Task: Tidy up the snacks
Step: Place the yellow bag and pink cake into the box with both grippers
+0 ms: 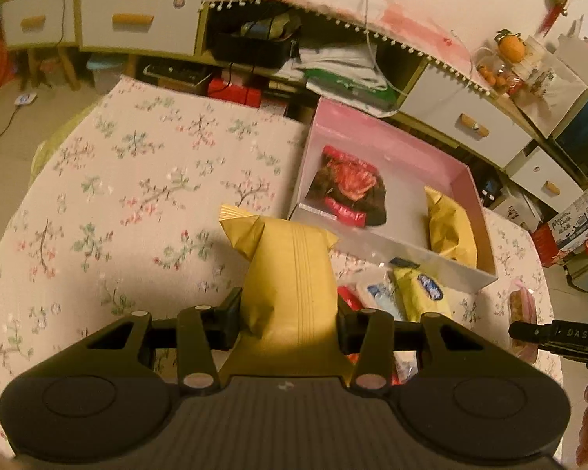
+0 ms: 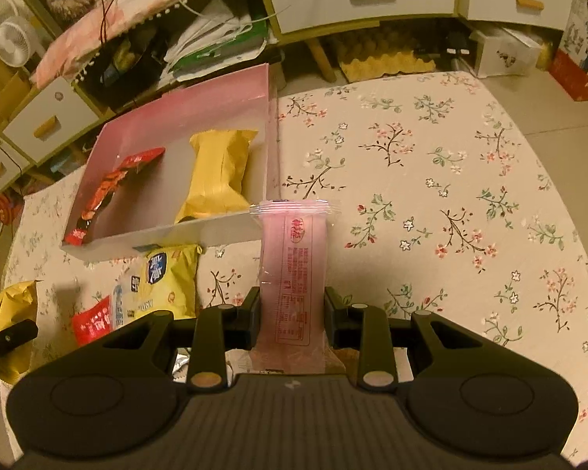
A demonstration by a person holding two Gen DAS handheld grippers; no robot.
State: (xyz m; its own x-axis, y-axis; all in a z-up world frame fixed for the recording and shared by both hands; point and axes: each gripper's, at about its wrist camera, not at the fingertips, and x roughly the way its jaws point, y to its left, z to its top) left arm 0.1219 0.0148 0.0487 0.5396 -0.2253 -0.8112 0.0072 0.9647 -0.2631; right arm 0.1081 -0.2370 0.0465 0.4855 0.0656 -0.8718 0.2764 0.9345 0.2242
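Carrying both packets over the near wall of the shallow pink-lined cardboard box [image 2: 200, 231] and lowering them flat into its bare floor seems best. The left tool [image 1: 288, 313] clamps a gold foil snack packet [image 1: 290, 270]; the right tool [image 2: 292, 313] clamps a clear pink-tinted wrapped bar [image 2: 294, 266]. Two packets lie inside the box, one red, one gold. About three more wait on the floral-clothed surface [image 2: 450, 196] beside it.
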